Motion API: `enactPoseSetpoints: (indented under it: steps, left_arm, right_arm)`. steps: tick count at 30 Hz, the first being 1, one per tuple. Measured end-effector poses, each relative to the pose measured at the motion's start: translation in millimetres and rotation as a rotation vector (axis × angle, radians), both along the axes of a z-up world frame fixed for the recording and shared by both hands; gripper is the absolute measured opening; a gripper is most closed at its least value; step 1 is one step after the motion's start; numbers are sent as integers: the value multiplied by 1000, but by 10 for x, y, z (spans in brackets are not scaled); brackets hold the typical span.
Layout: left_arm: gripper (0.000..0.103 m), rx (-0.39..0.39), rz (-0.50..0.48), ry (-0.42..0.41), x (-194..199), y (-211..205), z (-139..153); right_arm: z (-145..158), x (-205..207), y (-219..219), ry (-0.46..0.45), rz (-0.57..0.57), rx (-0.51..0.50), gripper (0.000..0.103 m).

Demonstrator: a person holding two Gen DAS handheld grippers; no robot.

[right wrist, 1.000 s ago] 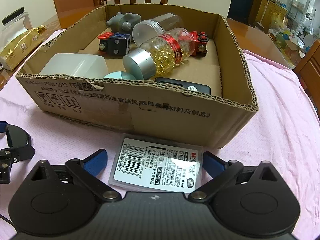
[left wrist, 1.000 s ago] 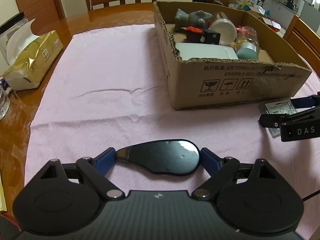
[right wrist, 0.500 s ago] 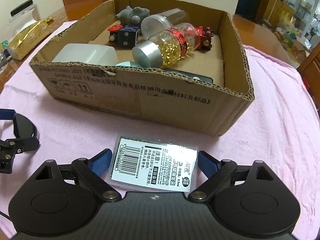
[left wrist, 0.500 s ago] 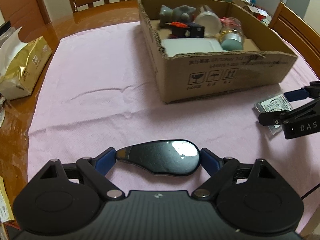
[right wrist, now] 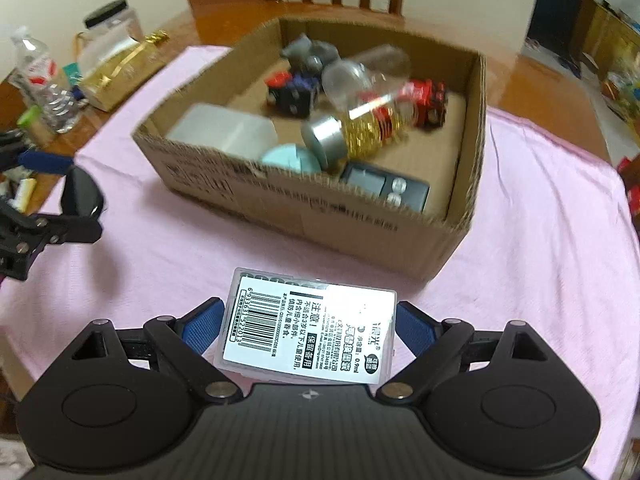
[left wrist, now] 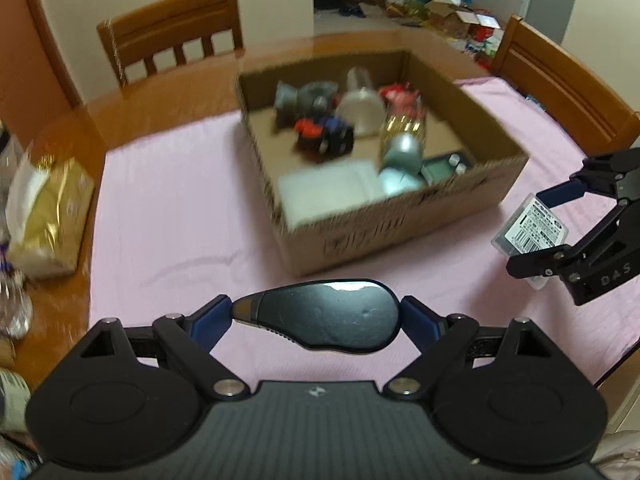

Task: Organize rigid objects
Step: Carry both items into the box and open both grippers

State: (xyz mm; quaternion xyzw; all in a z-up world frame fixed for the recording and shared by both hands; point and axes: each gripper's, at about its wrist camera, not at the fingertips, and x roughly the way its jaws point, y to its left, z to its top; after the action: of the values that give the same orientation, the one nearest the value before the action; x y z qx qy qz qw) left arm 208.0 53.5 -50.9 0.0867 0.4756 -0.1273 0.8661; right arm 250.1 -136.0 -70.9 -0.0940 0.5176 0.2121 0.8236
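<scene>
Left tool (left wrist: 316, 316): pinching a dark mirror (left wrist: 320, 318) end to end between its blue pads, both pads pressing on it, off the cloth (left wrist: 168, 208).
Right tool (right wrist: 308, 326): pinching a clear labelled case (right wrist: 310, 330) across its short sides; pads are touching both edges and it is hanging above the cloth.
Box (right wrist: 320, 208): sitting on the pink cloth on the counter, just beyond both tools, open on top.
Box contents: a capsule bottle (right wrist: 360, 132), a clear jar, a white tub (right wrist: 224, 130), a grey toy, dark blocks and a small dark gadget (right wrist: 384, 190) are crowding the left and middle.
Free space: bare cardboard floor is showing along the right wall of the box, seen from the right wrist.
Step in hand: likely carrying both pieces over the near wall for dropping in.
Doing it well: clearing the jagged near rim fully before lowering; keeping each piece level so it is not slipping from the pads.
Placement: aiming the case at the bare floor by the right wall; laying the mirror flat rather than dropping it on the bottle.
Risk: the tools are working near each other, so entering one after the other looks safer.
</scene>
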Motion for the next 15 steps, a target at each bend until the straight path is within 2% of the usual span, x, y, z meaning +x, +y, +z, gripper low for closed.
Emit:
enactPoseSetpoints:
  steps: [6,7,9,12,15]
  left_arm:
    - [89,-11,-30,-72,189,-125,325]
    - [89,-12,-31,-86,234,-142,365]
    - [89,-9,-24,-105,318,-165,420]
    - [89,-14,-23,-129,449,-203,468]
    - [89,-9,-10,-143,607,-242,450]
  right_arm:
    - [464,125,-59,-88,58,17,94]
    - [464,125,-59,-88,58,17,94]
    - [598,306,-47,-136,74,31,94]
    - [610,502,-40,-158,86,29,94]
    - [491,708,-23,-152,97,5,94]
